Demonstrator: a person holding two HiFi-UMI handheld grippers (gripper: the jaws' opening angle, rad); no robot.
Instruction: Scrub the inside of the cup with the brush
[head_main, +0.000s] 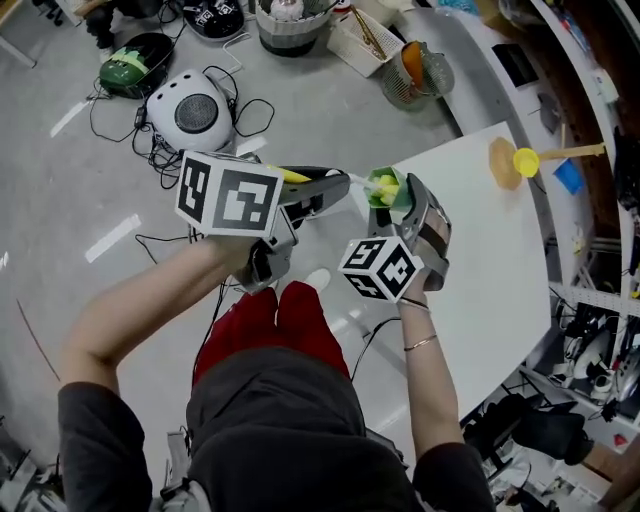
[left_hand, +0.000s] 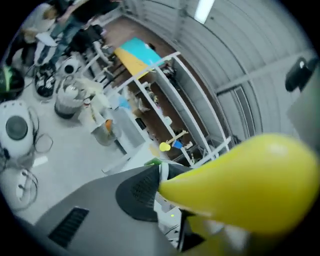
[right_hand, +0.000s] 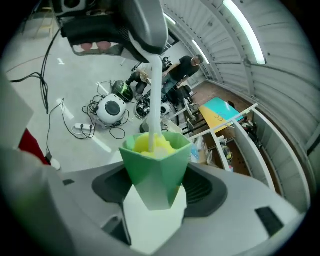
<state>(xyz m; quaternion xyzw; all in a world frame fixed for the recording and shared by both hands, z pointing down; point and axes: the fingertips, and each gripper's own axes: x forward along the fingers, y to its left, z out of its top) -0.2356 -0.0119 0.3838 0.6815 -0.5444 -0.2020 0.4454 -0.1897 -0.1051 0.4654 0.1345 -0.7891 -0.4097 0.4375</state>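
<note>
Right tool (head_main: 400, 208) is clamping the green faceted plastic cup (right_hand: 157, 175) by its lower body, holding it in the air just off the edge of the white worktop (head_main: 480, 280). Left tool (head_main: 318, 192) is gripping the yellow-handled brush (left_hand: 250, 185). Its white shaft is reaching into the cup, and the yellow sponge head (right_hand: 150, 145) is sitting just inside the rim. Best approach, as I judge it: holding the cup steady, pushing the head deeper, and twisting it against walls and base.
</note>
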